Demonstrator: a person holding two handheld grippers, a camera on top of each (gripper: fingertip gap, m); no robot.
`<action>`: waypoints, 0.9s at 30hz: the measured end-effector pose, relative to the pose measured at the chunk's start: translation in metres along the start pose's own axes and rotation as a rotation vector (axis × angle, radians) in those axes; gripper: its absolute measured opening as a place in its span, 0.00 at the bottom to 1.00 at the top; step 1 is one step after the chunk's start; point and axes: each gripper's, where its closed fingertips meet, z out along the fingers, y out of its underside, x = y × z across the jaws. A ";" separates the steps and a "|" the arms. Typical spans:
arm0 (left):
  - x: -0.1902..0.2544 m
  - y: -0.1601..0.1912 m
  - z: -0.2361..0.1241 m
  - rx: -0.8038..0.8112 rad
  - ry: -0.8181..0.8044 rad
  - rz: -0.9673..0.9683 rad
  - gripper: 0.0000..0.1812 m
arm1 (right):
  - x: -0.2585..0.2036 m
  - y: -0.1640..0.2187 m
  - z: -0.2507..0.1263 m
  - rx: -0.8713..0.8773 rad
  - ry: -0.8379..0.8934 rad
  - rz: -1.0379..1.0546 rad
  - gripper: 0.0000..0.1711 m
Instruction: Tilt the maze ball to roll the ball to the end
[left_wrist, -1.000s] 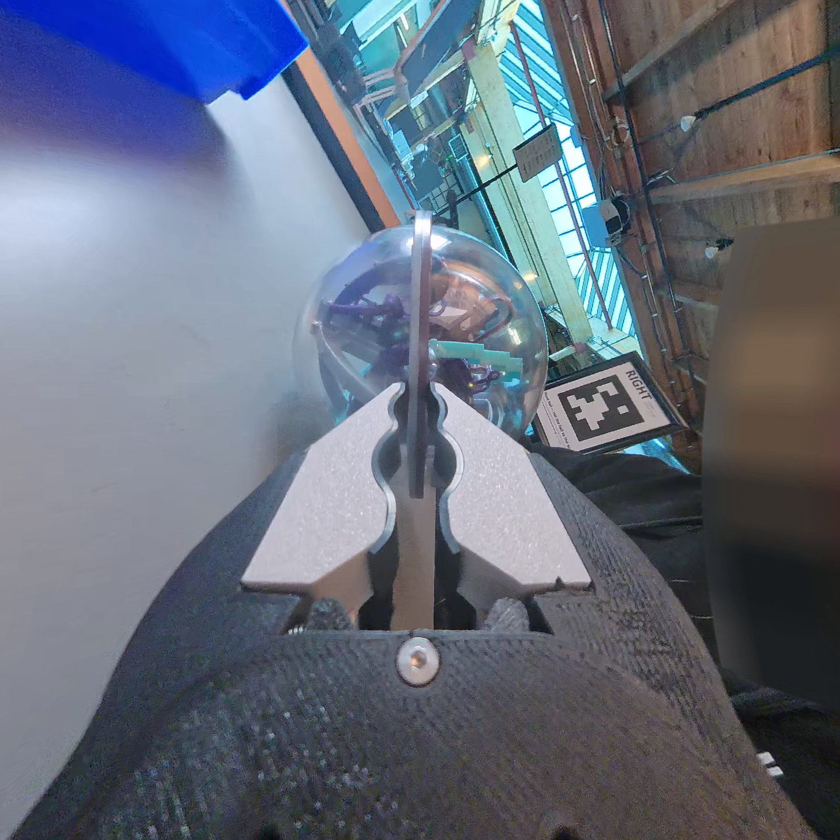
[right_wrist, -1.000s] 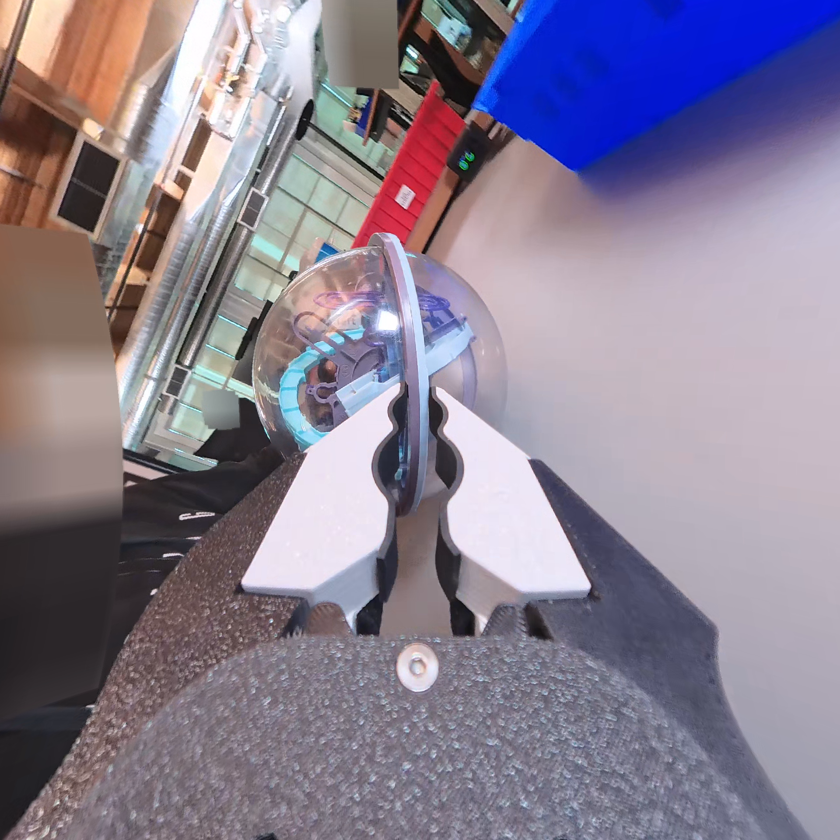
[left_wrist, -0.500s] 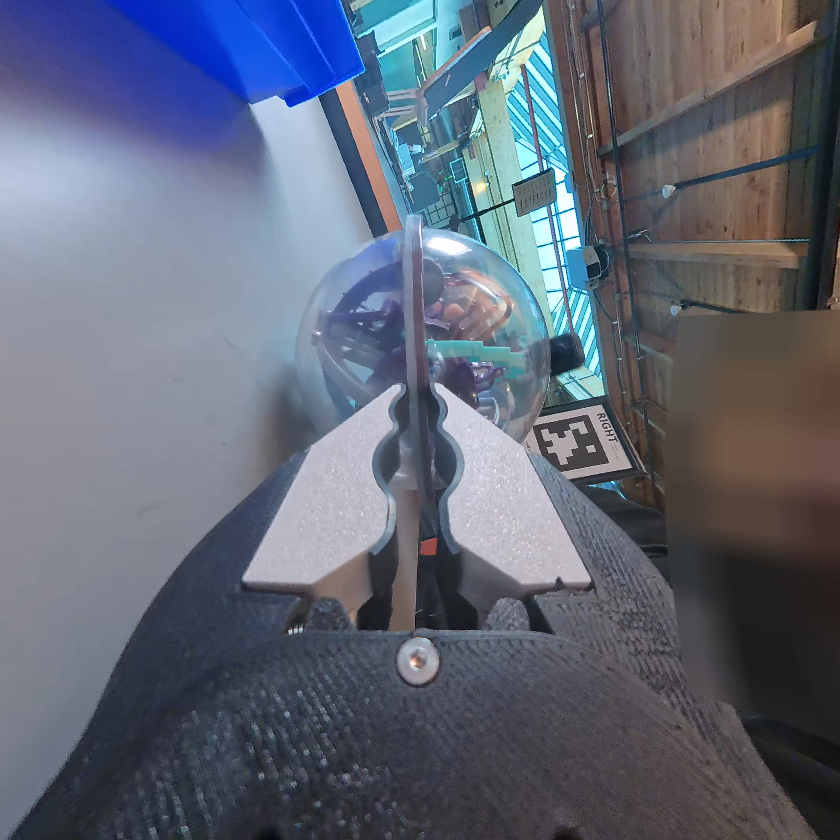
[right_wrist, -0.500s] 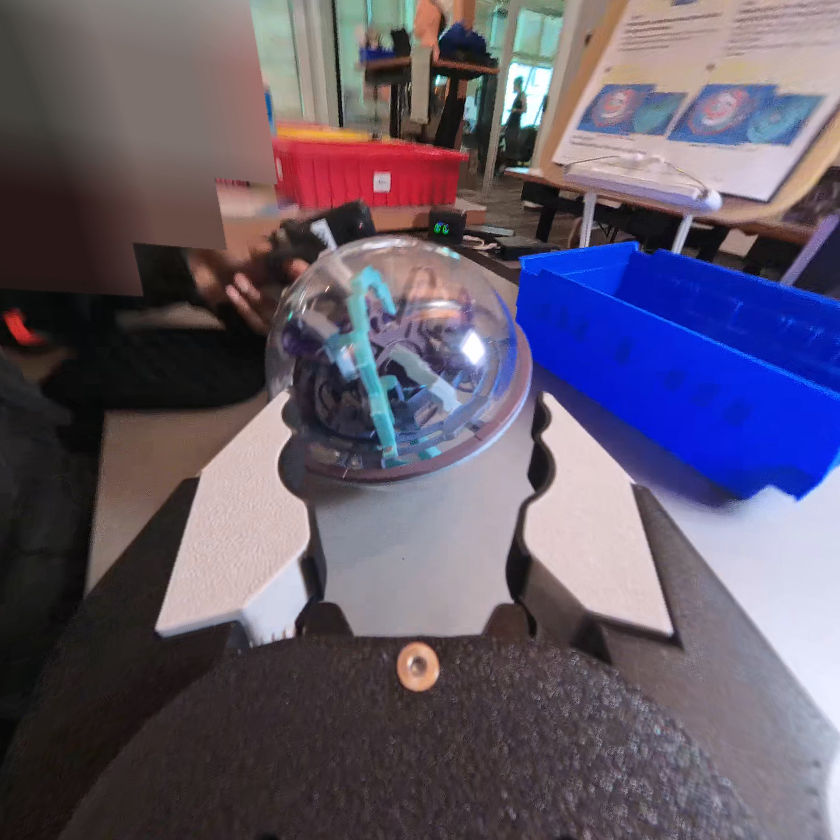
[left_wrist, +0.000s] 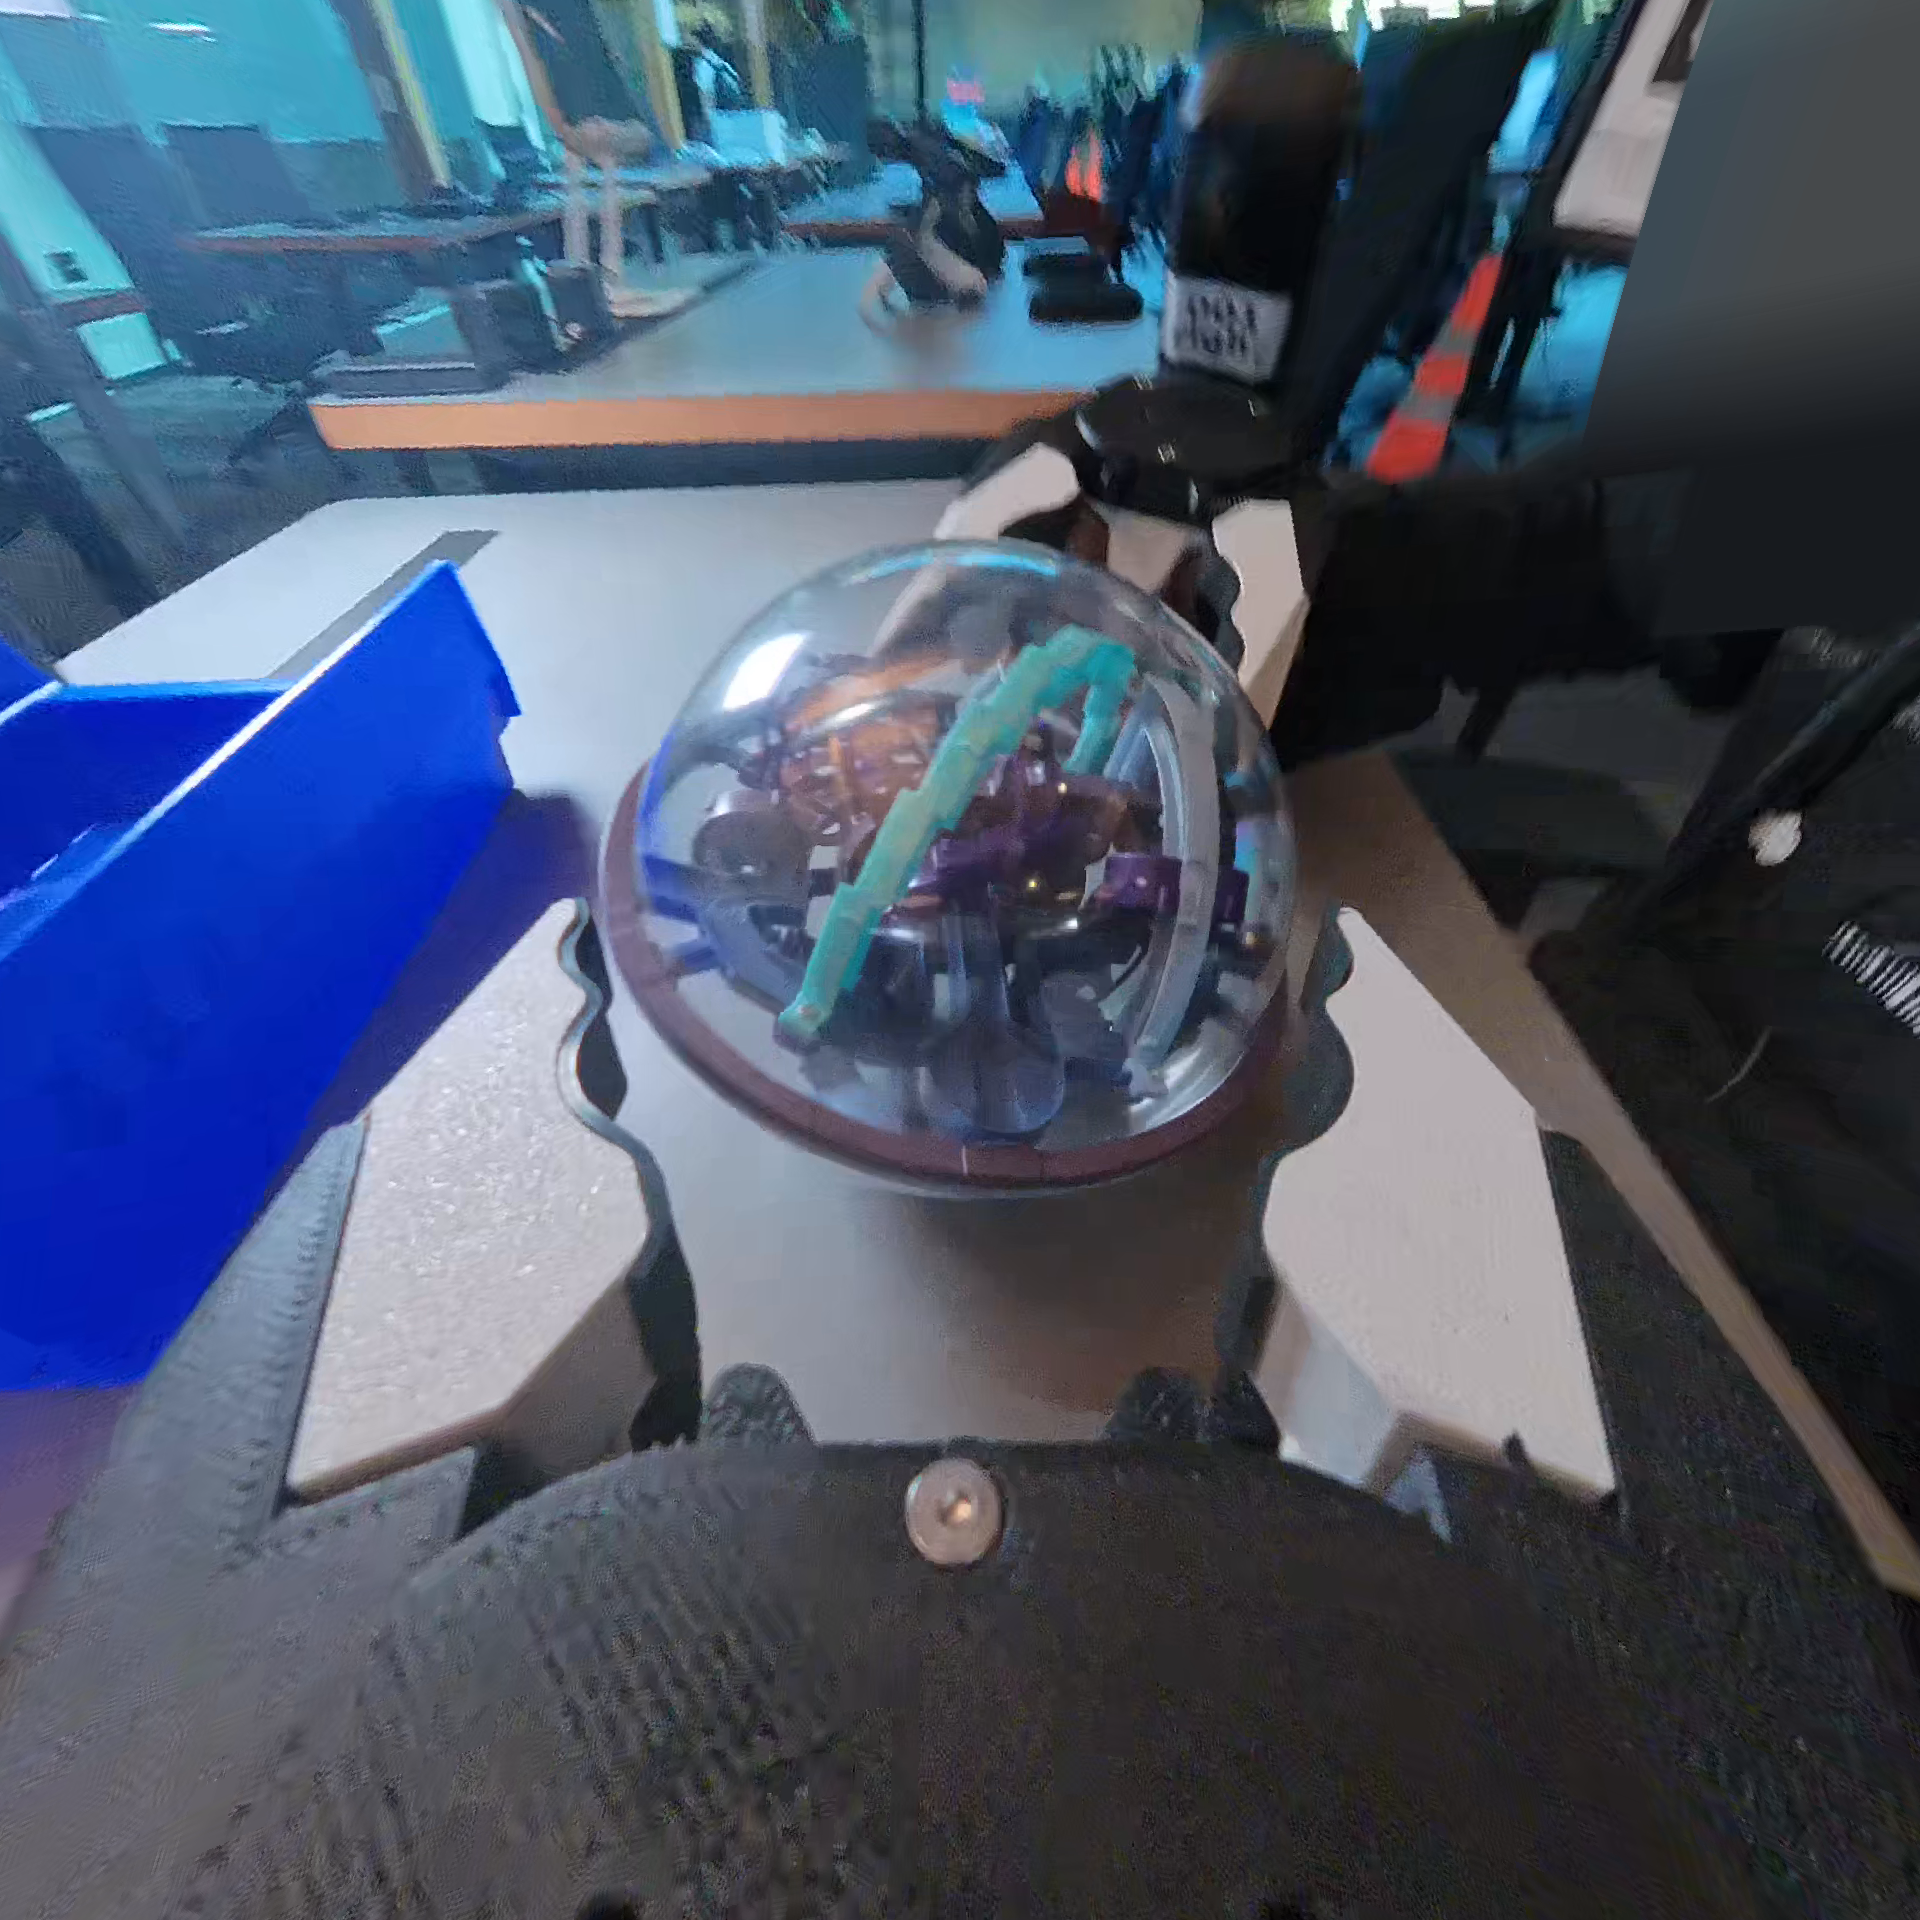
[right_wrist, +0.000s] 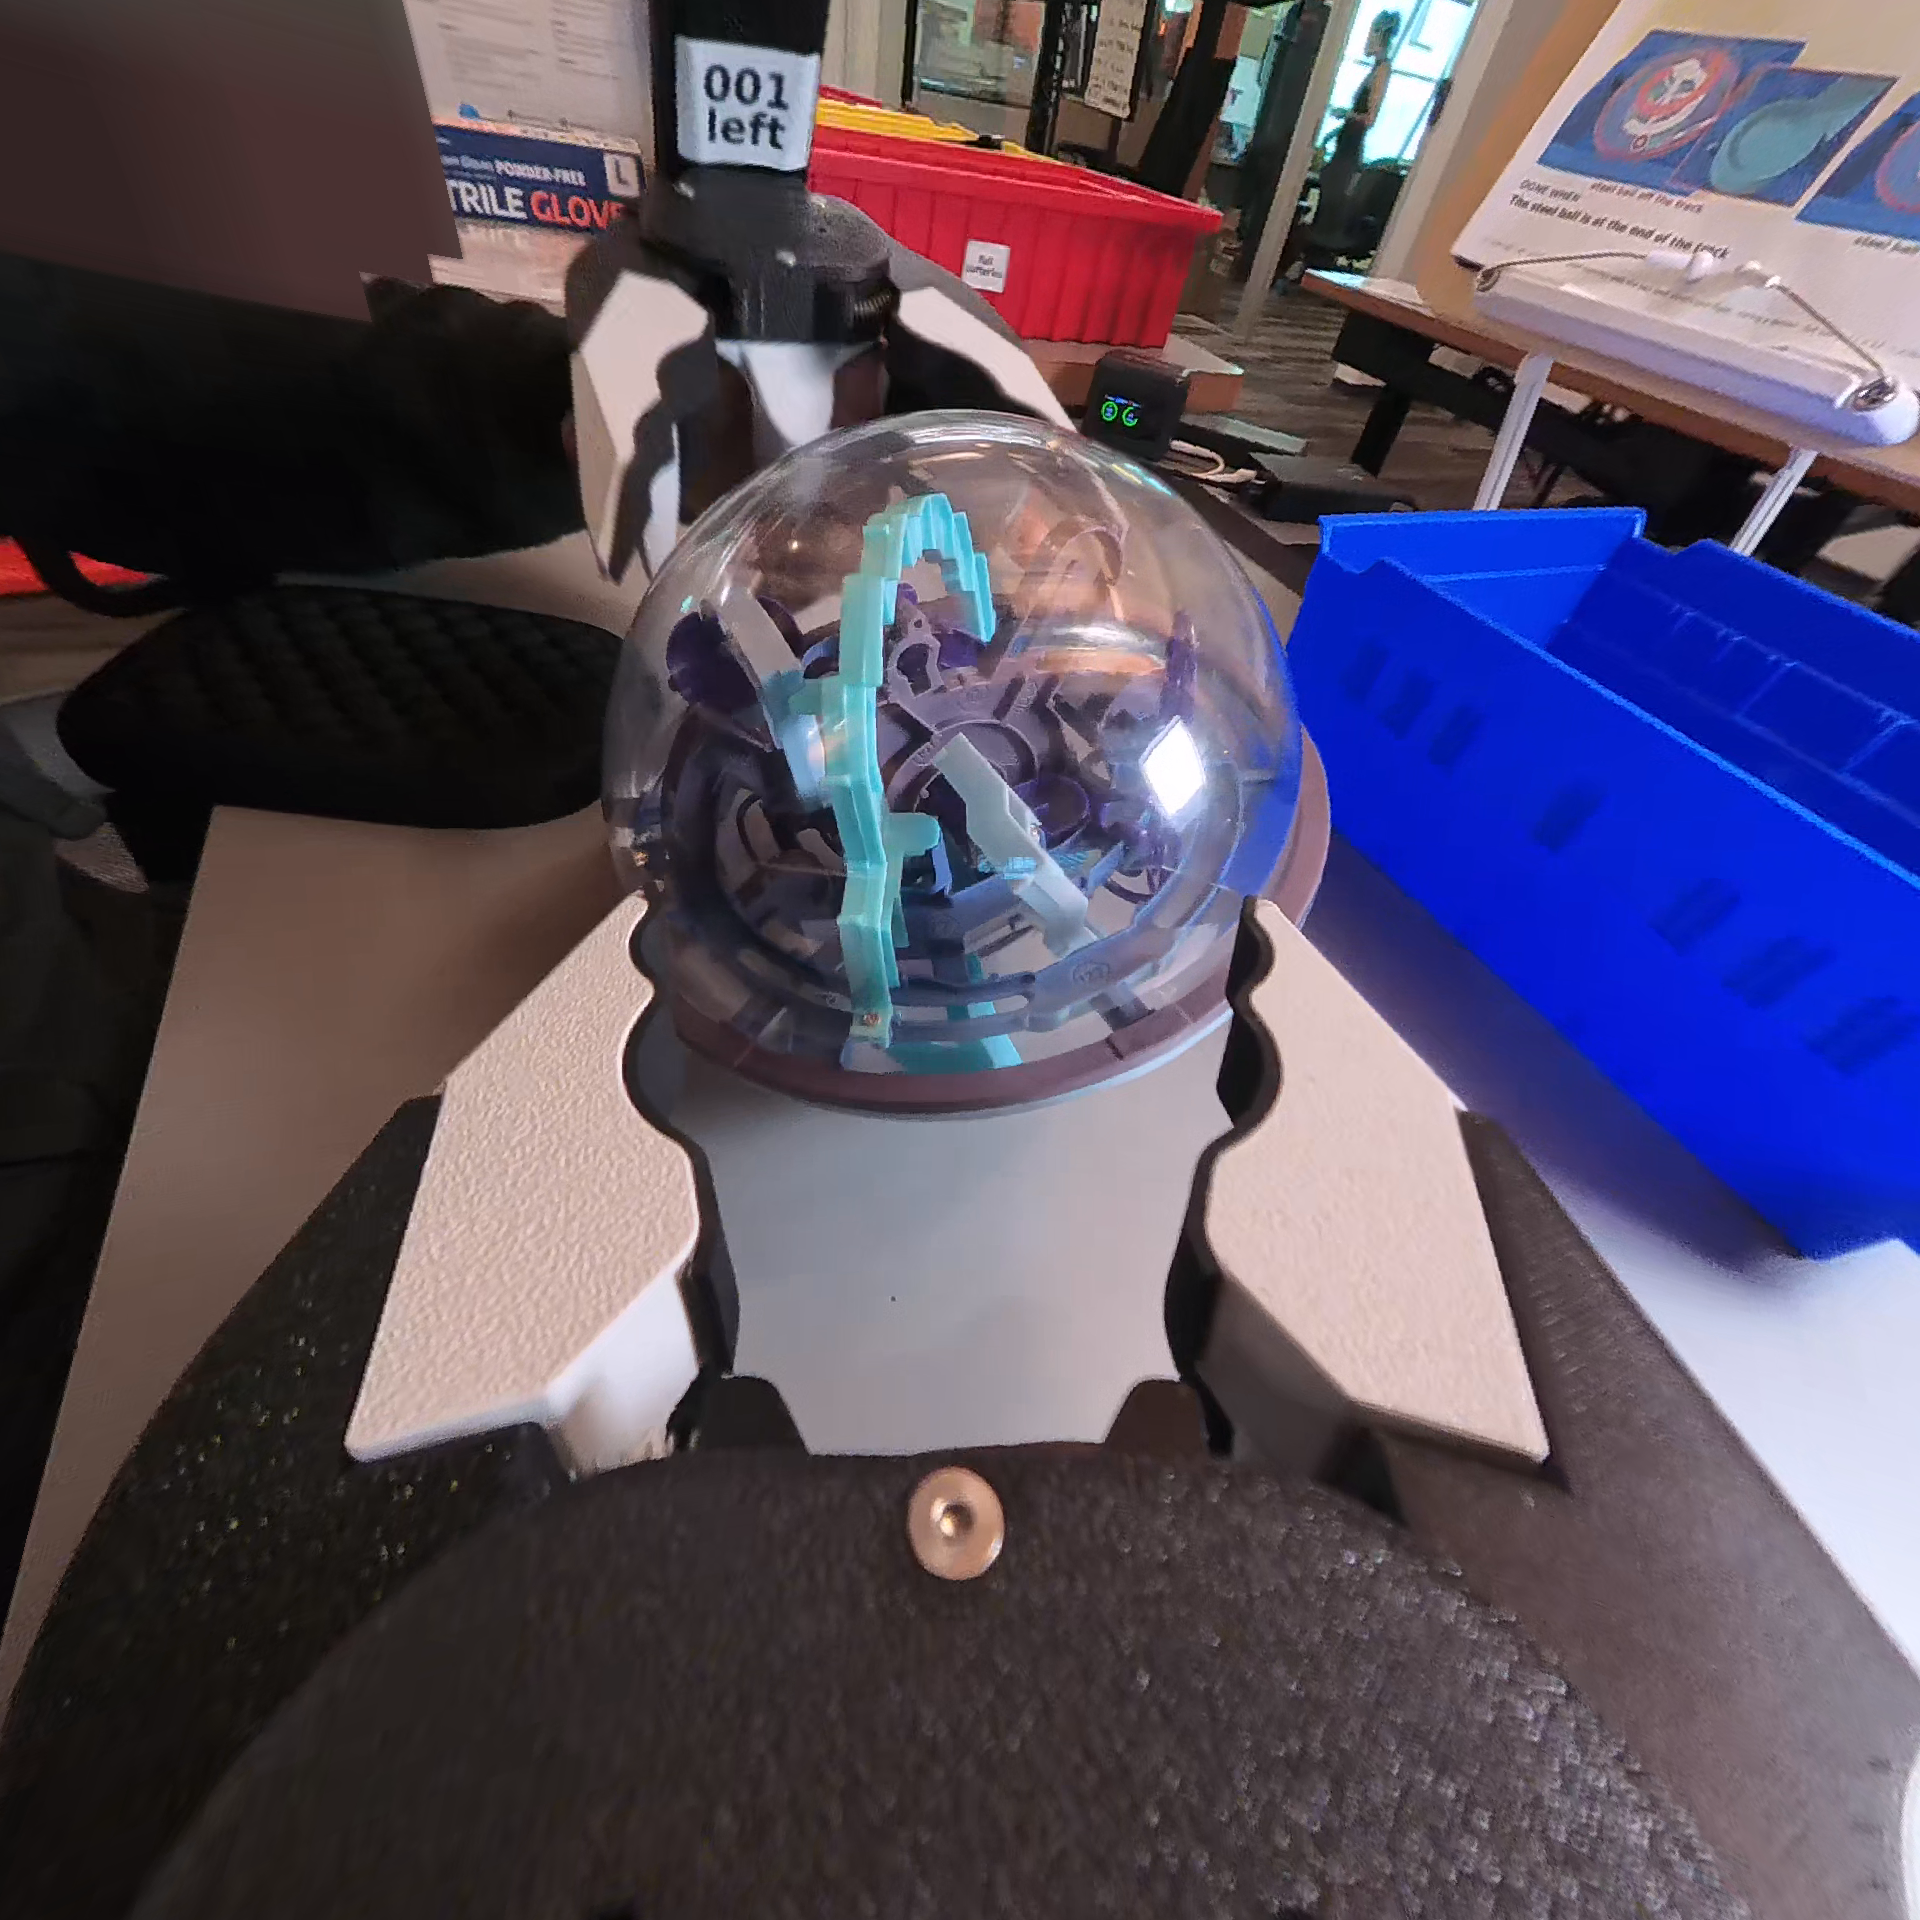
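Note:
The maze ball (left_wrist: 956, 862) is a clear sphere with a dark ring around its middle and teal, purple and orange tracks inside. It sits on the grey table (left_wrist: 623, 582) with the ring level. My left gripper (left_wrist: 956, 935) is wide open, its fingers flanking the ball's near side. My right gripper (right_wrist: 945, 925) is also wide open around the ball (right_wrist: 951, 748) from the opposite side. Each gripper shows beyond the ball in the other's view: the right one (left_wrist: 1101, 499), the left one (right_wrist: 748, 343). I cannot pick out the small ball inside.
A blue bin (left_wrist: 208, 935) stands on the table right beside the ball; it also shows in the right wrist view (right_wrist: 1610, 831). A person's dark sleeves and a black mesh chair (right_wrist: 343, 707) are at the table edge. A red bin (right_wrist: 997, 239) and an instruction board (right_wrist: 1714, 156) stand farther back.
Both grippers were shut on the ball's ring with the ball turned on its side. The right one opened first, then the left. The ball now rests level on the table.

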 end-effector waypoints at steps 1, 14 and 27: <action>0.000 0.005 0.006 -0.030 0.013 0.023 0.71 | 0.002 0.000 0.000 0.000 -0.011 0.012 0.61; -0.018 0.009 0.016 0.055 0.056 -0.240 0.70 | 0.018 0.001 0.004 0.069 -0.051 0.207 0.61; -0.016 0.012 0.014 0.087 0.112 -0.396 0.68 | 0.016 -0.002 -0.001 0.114 -0.072 0.259 0.61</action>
